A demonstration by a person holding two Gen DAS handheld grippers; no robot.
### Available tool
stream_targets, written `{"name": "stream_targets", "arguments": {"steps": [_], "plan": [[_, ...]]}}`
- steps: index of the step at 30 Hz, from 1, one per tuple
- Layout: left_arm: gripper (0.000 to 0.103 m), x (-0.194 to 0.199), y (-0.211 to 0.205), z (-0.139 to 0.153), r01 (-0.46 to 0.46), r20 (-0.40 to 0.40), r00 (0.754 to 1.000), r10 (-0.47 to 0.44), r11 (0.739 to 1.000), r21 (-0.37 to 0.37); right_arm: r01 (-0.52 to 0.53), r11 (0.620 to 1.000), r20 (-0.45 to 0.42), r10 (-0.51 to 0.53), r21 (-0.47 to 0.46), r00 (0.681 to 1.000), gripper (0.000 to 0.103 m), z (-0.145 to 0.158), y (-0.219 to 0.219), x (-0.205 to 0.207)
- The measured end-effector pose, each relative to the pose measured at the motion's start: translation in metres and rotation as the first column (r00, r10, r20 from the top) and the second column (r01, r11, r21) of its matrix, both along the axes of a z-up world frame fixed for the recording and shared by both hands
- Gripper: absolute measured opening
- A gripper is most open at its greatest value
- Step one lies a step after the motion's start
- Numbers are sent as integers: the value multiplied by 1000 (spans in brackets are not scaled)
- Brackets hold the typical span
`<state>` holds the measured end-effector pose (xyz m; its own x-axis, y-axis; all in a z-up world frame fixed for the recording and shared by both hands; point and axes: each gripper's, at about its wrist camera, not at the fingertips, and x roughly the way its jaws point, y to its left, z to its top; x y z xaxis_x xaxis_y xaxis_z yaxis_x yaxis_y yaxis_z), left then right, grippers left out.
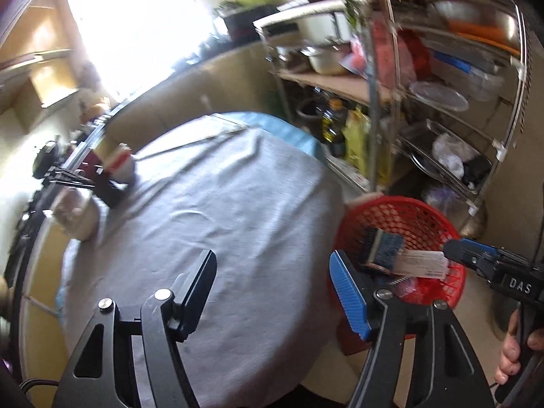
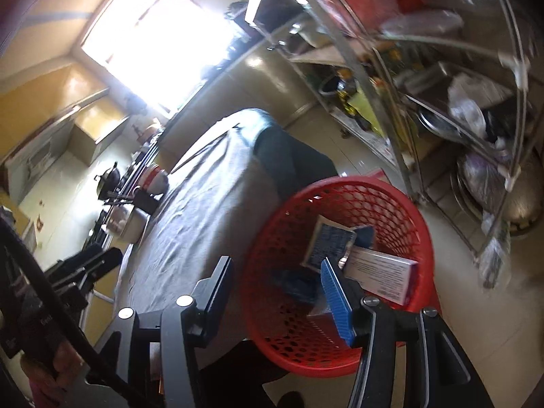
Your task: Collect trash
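Trash in red basket (image 2: 401, 210) beside table (image 1: 221, 204), both grippers empty.
Left gripper (image 1: 272, 282) wide apart over cloth; right gripper (image 2: 275, 282) apart above basket rim, nothing between. 2 boxes (image 2: 380, 278) inside, maybe more; blurry.

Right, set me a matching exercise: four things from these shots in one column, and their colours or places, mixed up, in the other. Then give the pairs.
Things:
1. mesh basket
2. tablecloth
3. white box
4. left tongs

Colour or place:
A. grey, spread over the table
B. red, on the floor beside the table
C. open, above the table edge, nothing between them
D. lying inside the basket

Pairs: 1-B, 2-A, 3-D, 4-C
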<state>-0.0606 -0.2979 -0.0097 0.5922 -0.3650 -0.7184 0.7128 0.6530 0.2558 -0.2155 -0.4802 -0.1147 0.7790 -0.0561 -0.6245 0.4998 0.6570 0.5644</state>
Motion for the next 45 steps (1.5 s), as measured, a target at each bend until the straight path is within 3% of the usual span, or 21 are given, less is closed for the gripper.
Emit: {"name": "stream_targets", "arguments": {"steps": [5, 9, 19, 28, 45], "plan": [[73, 4, 38, 25, -74, 52, 996, 76, 996, -47, -41, 995, 9, 42, -91, 999, 63, 27, 29, 9], [83, 11, 70, 40, -144, 77, 985, 152, 985, -98, -76, 986, 8, 78, -148, 997, 64, 43, 51, 18], [84, 19, 135, 55, -259, 121, 952, 280, 951, -167, -171, 947, -16, 174, -272, 985, 66, 69, 107, 45], [86, 25, 193, 70, -353, 126, 913, 389, 904, -240, -266, 894, -15, 280, -359, 960, 66, 93, 156, 73], [90, 33, 288, 76, -482, 91, 840, 535, 813, -328, -303, 785, 3, 362, -541, 932, 69, 150, 243, 98]]}}
